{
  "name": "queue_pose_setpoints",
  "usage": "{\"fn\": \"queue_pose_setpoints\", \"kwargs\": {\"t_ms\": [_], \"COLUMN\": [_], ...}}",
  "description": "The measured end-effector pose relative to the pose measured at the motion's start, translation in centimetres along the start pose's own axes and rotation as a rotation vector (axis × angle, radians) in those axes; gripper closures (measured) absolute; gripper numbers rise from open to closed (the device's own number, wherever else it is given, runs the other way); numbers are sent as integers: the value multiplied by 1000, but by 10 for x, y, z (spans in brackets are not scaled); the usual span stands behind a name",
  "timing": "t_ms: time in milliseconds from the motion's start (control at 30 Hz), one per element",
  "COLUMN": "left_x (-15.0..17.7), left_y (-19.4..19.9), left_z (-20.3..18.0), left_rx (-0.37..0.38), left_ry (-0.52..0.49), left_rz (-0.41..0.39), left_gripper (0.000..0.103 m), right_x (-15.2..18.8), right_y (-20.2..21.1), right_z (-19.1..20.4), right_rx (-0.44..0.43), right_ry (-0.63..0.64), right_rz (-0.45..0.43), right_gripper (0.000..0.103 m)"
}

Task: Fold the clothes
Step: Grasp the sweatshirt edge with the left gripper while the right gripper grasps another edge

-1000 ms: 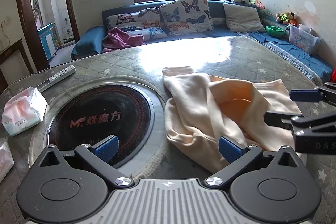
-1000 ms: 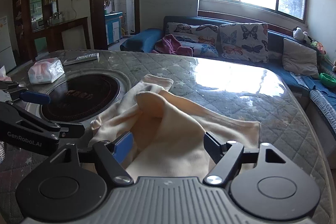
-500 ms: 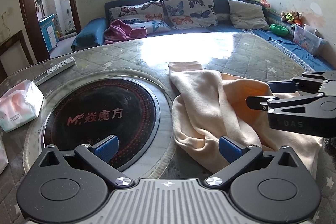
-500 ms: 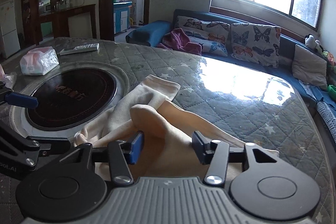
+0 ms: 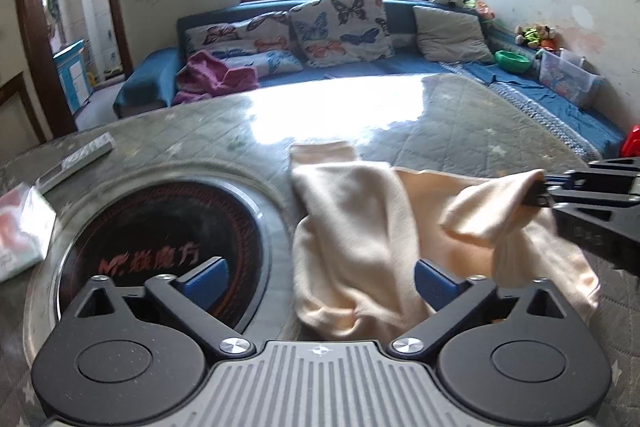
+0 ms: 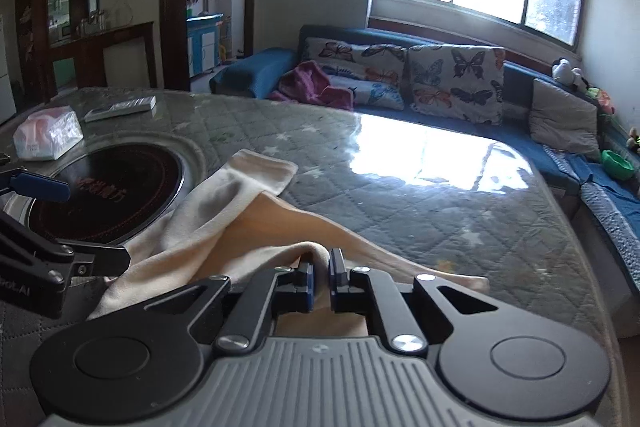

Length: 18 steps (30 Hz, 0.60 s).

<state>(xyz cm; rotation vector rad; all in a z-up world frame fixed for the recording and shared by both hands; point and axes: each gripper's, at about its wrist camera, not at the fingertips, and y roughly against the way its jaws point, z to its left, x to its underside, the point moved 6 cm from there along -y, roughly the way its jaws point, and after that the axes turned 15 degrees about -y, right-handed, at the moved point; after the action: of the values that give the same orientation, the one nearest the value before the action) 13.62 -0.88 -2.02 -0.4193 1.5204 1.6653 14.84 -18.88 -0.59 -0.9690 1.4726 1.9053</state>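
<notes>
A cream-coloured garment [image 5: 352, 227] lies crumpled on the quilted table [image 5: 460, 123], just right of the round black cooktop [image 5: 160, 239]. My right gripper [image 6: 321, 277] is shut on a fold of the garment [image 6: 256, 227] and lifts it a little off the table; it also shows in the left wrist view [image 5: 538, 187] pinching the cloth. My left gripper [image 5: 320, 277] is open and empty, hovering over the garment's near edge; it also shows at the left of the right wrist view [image 6: 80, 219].
A tissue pack [image 6: 48, 137] and a remote control [image 6: 120, 107] lie on the table's left side. A blue sofa [image 5: 340, 67] with butterfly cushions and a purple cloth [image 5: 216, 77] runs along the far wall. The table's right edge [image 6: 576, 239] drops off beside the sofa.
My right gripper closed on a fold of the garment and raised it. Both grippers drew back slightly; the left stayed open.
</notes>
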Motion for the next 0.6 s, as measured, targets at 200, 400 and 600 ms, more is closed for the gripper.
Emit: {"fn": "queue_pose_setpoints", "kwargs": {"t_ms": [200, 400, 600], "left_x": [-16, -30, -38], "left_y": [-5, -23, -53], "left_z": [-13, -28, -37], "left_rx": [22, 58, 33], "left_ry": [-57, -98, -135], "left_rz": [-37, -28, 17], "left_gripper": [22, 24, 23], "right_x": [-1, 16, 56], "right_y": [45, 95, 126], "right_z": [-47, -96, -136], "right_rx": [91, 212, 333], "right_ry": [-51, -152, -276], "right_rz": [-75, -130, -109], "right_gripper": [97, 97, 97]}}
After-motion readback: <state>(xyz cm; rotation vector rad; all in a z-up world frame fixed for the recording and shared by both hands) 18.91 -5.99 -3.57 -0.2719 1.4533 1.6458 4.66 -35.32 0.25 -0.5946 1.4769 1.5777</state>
